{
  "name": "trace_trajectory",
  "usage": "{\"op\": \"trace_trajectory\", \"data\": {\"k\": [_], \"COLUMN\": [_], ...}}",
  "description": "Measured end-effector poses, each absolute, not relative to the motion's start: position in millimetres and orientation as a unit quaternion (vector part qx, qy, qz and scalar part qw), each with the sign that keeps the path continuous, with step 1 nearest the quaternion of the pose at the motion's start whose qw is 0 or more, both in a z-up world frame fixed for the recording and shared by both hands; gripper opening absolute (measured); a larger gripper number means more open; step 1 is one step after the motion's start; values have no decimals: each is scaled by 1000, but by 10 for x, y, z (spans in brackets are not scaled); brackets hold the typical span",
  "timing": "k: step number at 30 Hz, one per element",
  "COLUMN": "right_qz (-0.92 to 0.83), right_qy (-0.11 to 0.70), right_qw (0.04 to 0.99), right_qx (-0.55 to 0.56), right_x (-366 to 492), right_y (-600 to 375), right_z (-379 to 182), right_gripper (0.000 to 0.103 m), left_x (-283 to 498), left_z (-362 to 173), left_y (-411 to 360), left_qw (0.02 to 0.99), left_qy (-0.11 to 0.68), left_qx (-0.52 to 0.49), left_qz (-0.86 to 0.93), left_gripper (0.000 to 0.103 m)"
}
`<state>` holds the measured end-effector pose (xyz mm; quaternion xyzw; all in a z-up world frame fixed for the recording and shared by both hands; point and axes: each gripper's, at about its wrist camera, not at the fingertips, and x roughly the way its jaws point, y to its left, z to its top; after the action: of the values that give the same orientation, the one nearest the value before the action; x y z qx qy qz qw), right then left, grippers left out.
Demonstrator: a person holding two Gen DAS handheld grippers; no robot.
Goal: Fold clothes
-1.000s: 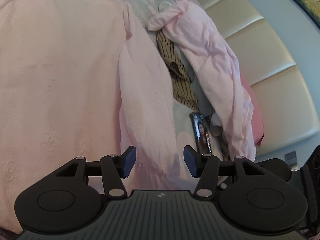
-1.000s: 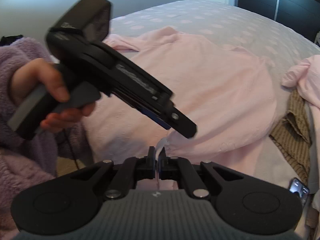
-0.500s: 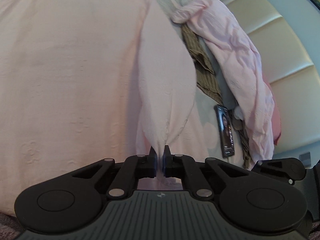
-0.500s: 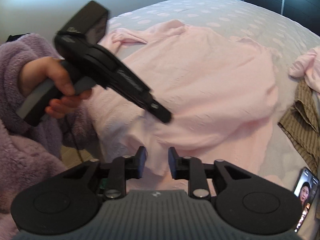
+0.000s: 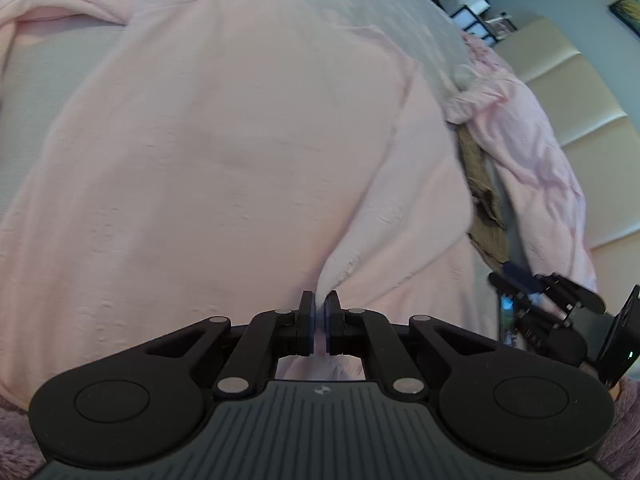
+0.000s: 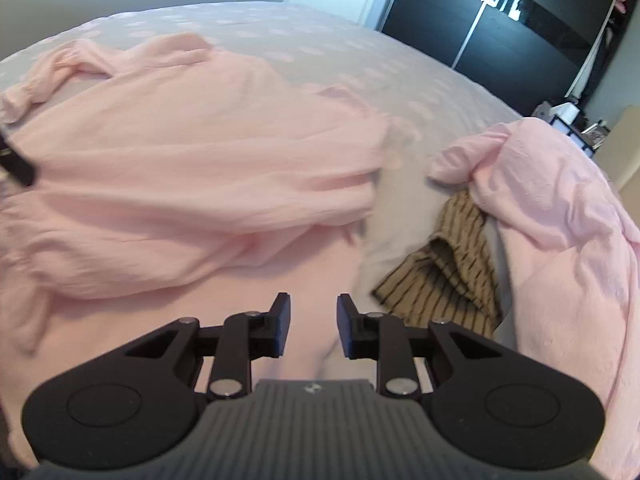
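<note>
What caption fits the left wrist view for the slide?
Left gripper pinches a fold of the pink top spread on the bed; right gripper at right edge.

Dotted bedspread (image 6: 320, 52) (dark wardrobe (image 6: 500, 24) behind)

my other claw, the right gripper (image 5: 520, 280), is cut off by the pic edge & smeared w/ blur. phone (image 5: 506, 320) mostly hidden behind it. pink top (image 6: 192, 168) runs off frame left, hem blurry. striped shirt (image 6: 448, 276) half buried under another pink garment (image 6: 560, 220)
</note>
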<state>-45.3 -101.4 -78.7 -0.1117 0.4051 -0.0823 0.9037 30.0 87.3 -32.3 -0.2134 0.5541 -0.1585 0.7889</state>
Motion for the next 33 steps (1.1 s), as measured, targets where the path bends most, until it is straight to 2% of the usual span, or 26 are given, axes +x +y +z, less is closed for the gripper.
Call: {"op": "trace_trajectory", "data": {"k": [11, 15, 18, 21, 23, 24, 25, 26, 28, 33], "right_qz": [-64, -64, -62, -55, -55, -60, -67, -72, -82, -124], "right_qy": [396, 403, 400, 398, 404, 410, 415, 418, 422, 433], "right_qw": [912, 908, 912, 914, 911, 908, 906, 904, 901, 891], "right_qx": [-85, -94, -73, -61, -59, -58, -57, -56, -56, -63], "right_x": [361, 563, 662, 730, 781, 810, 836, 852, 866, 868], "right_y": [-1451, -1508, -1588, -1609, -1612, -1614, -1620, -1627, -1648, -1745], "right_z": [-1007, -1131, -1168, -1181, -1197, -1205, -1213, -1216, -1218, -1224], "right_gripper": [29, 29, 29, 32, 29, 23, 10, 7, 7, 5], "left_x": [431, 380, 320, 258, 208, 169, 131, 97, 19, -130], "left_z": [-553, -422, -252, -170, -167, -185, -202, -215, -230, -321], "left_y": [1158, 1161, 1133, 968, 798, 706, 613, 519, 340, 5], "left_qw": [797, 826, 844, 843, 840, 837, 834, 831, 829, 819], "left_qy": [555, 516, 489, 482, 483, 484, 486, 487, 487, 495], "left_qx": [-214, -193, -174, -154, -132, -120, -106, -92, -55, 14], "left_qz": [-107, -115, -139, -181, -209, -225, -240, -253, -270, -292], "left_gripper": [2, 4, 14, 16, 19, 22, 27, 30, 43, 48]}}
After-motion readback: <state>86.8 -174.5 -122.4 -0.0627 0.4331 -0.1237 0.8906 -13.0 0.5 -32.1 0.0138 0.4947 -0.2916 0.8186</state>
